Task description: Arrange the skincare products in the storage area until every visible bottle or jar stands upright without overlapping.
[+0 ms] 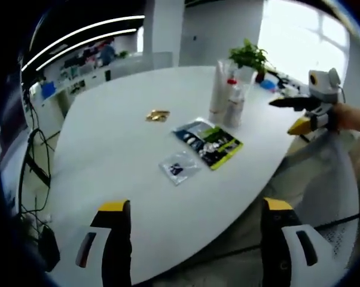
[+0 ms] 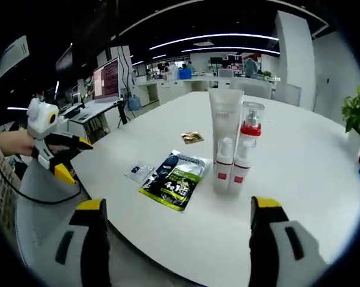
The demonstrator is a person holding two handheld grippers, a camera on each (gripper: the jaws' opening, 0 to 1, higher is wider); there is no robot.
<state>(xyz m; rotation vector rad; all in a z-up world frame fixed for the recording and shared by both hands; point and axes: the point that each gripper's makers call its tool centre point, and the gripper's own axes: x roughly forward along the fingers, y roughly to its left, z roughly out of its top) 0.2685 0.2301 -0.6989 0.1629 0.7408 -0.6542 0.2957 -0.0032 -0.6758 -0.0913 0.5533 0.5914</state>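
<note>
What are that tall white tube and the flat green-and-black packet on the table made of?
Tall white tube: probably matte plastic, going by its smooth, dull, even white surface. Green-and-black packet: looks like glossy plastic or foil film, since it lies flat, printed, with light sheen. Neither is certain from looks alone.

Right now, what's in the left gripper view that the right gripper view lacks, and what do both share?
Left gripper view alone: the right tongs at the table's far edge, open, and a blue item beside the potted plant.

Right gripper view alone: the left tongs, open, and a monitor.

Shared: white table, upright bottles, dark sachet, clear packet, gold packet.
</note>
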